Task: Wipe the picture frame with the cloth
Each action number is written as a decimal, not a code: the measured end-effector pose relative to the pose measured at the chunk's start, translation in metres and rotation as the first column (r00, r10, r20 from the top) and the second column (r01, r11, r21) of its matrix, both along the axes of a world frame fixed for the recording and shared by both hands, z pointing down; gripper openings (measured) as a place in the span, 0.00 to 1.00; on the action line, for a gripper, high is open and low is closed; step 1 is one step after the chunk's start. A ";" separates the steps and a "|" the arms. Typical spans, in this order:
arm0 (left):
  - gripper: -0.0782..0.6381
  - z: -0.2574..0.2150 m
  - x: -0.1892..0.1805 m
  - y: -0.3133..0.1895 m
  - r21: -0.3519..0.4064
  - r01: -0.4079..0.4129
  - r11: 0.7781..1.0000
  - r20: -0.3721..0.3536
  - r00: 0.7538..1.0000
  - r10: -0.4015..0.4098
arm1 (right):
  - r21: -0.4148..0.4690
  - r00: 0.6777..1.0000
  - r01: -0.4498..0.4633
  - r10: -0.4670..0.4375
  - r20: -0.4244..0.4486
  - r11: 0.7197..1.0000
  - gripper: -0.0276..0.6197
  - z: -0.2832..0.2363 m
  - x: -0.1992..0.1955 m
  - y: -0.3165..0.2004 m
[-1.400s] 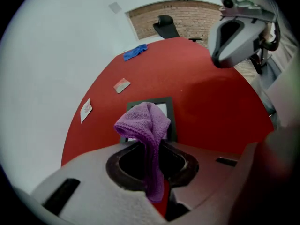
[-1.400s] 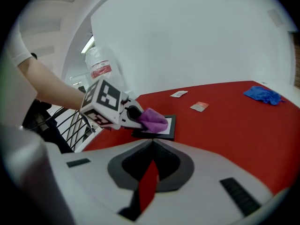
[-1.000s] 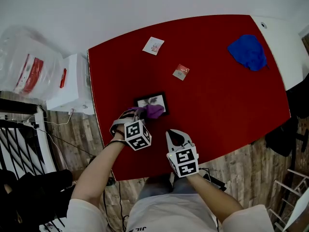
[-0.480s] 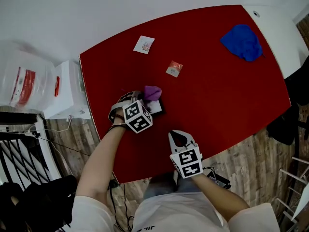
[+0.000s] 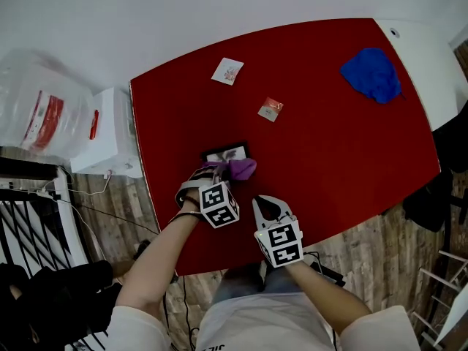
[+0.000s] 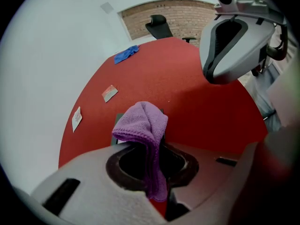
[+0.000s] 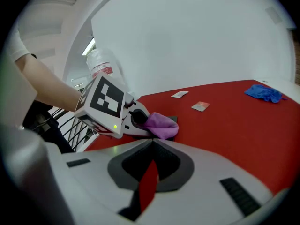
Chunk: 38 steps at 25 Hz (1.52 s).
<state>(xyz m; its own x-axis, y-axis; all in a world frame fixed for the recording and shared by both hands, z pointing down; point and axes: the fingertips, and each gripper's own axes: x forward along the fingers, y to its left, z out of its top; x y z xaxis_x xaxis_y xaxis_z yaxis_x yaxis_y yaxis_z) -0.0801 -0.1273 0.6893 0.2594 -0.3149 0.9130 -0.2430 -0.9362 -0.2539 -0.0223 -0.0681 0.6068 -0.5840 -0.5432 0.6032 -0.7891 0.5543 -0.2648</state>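
A small black picture frame (image 5: 225, 153) lies flat on the red table (image 5: 329, 145). My left gripper (image 5: 216, 172) is shut on a purple cloth (image 5: 240, 169), and the cloth rests on the frame's near edge. In the left gripper view the purple cloth (image 6: 143, 125) bunches up past the jaws and hides most of the frame (image 6: 116, 131). My right gripper (image 5: 268, 209) hovers over the table's near edge, a little right of the left one, shut with nothing in it. From the right gripper view the cloth (image 7: 161, 124) and left gripper (image 7: 140, 122) show ahead.
A blue cloth (image 5: 373, 75) lies at the table's far right. A red packet (image 5: 270, 109) and a white card (image 5: 228, 71) lie farther back. A white box (image 5: 110, 134) and a plastic bag (image 5: 40, 108) stand left of the table. An office chair (image 6: 159, 26) shows beyond.
The left gripper has drawn the purple cloth back across the frame toward the person, after pushing it farther half a second ago. The right gripper has stayed put.
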 end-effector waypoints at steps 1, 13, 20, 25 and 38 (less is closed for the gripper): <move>0.19 -0.001 0.000 0.000 0.001 0.000 1.000 0.001 1.000 0.000 | -0.001 1.000 0.001 -0.001 -0.001 1.000 0.05 0.000 0.000 0.001; 0.19 -0.015 -0.003 -0.090 0.061 0.081 0.995 0.002 0.997 -0.081 | -0.021 1.000 -0.018 0.018 -0.022 1.000 0.05 0.002 0.018 0.012; 0.19 -0.018 0.014 -0.076 0.064 0.035 0.997 -0.010 0.999 -0.035 | -0.030 1.000 -0.020 0.019 -0.023 0.999 0.05 0.009 0.020 0.014; 0.19 -0.013 0.028 -0.021 0.063 -0.099 0.993 0.020 0.995 0.098 | -0.020 1.000 0.000 0.000 -0.016 1.000 0.05 0.004 0.013 0.013; 0.19 -0.032 0.018 -0.072 0.170 0.001 0.985 0.055 0.998 -0.011 | -0.025 1.000 -0.008 0.008 -0.018 1.000 0.05 0.005 0.017 0.021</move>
<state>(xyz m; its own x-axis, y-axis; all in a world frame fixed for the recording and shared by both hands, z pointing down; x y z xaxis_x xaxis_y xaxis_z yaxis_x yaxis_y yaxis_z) -0.0619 -0.1992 0.6570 0.2079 -0.4678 0.8590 -0.2296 -0.8770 -0.4221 -0.0055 -0.0472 0.6117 -0.5684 -0.5321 0.6275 -0.7983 0.5412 -0.2643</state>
